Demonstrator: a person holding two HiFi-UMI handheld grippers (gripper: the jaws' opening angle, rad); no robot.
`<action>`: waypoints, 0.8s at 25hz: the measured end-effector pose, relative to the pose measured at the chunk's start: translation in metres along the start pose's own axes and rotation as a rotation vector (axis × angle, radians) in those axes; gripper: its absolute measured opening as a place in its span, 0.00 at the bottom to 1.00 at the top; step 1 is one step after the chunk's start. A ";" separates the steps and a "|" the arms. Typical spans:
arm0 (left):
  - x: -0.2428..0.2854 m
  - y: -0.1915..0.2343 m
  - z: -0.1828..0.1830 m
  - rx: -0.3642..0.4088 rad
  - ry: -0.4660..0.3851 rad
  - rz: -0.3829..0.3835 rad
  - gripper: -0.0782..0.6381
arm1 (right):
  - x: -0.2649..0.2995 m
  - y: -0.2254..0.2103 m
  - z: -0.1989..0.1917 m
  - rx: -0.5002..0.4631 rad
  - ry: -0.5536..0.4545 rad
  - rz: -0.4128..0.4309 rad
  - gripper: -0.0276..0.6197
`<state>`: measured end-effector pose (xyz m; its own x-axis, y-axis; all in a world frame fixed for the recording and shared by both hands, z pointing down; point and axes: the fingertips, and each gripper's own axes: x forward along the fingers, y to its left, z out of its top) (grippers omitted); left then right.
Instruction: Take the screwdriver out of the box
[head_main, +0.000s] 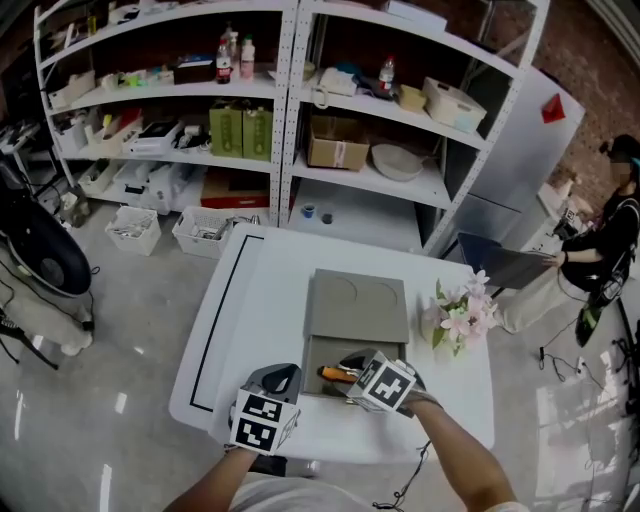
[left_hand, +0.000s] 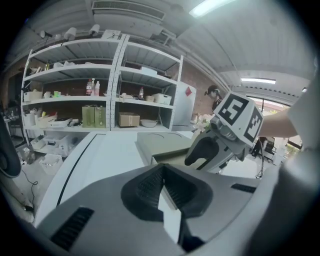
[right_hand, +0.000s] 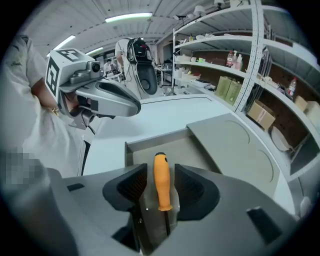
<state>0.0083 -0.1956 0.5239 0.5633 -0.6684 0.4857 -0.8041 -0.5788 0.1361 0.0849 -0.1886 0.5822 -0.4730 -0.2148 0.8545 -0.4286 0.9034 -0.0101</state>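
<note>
Left gripper (left_hand: 161, 169) near the front edge of the table (head_main: 250, 330): jaws together, nothing between them. Right gripper (right_hand: 160, 169): jaws apart, astride the screwdriver (head_main: 336, 375), gaps on both sides of its orange handle. Screwdriver lies in the open box (right_hand: 192, 150), long axis along the jaw gap, handle end pointing away from the right gripper, shaft toward it.

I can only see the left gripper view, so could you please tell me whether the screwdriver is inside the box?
Observer: Yes, the orange-handled screwdriver lies in the open grey rectangular box, at its near end.
Operator: Is the right gripper gripping it?
Observer: No; the right gripper is open, the screwdriver between its jaws but not clamped.
Operator: Where is my left gripper?
Observer: The left gripper is over the white table, just left of the box.
</note>
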 end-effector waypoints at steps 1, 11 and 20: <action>0.002 0.002 -0.001 -0.001 0.003 -0.004 0.12 | 0.002 -0.001 0.000 -0.001 0.010 0.000 0.32; 0.019 0.015 0.001 -0.006 0.019 -0.033 0.12 | 0.022 0.003 -0.007 0.000 0.103 0.061 0.32; 0.025 0.031 0.004 -0.020 0.017 -0.031 0.12 | 0.032 0.004 -0.013 0.004 0.164 0.071 0.29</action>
<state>-0.0023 -0.2319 0.5368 0.5851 -0.6420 0.4955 -0.7899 -0.5896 0.1689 0.0781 -0.1868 0.6167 -0.3706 -0.0873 0.9247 -0.4022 0.9125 -0.0751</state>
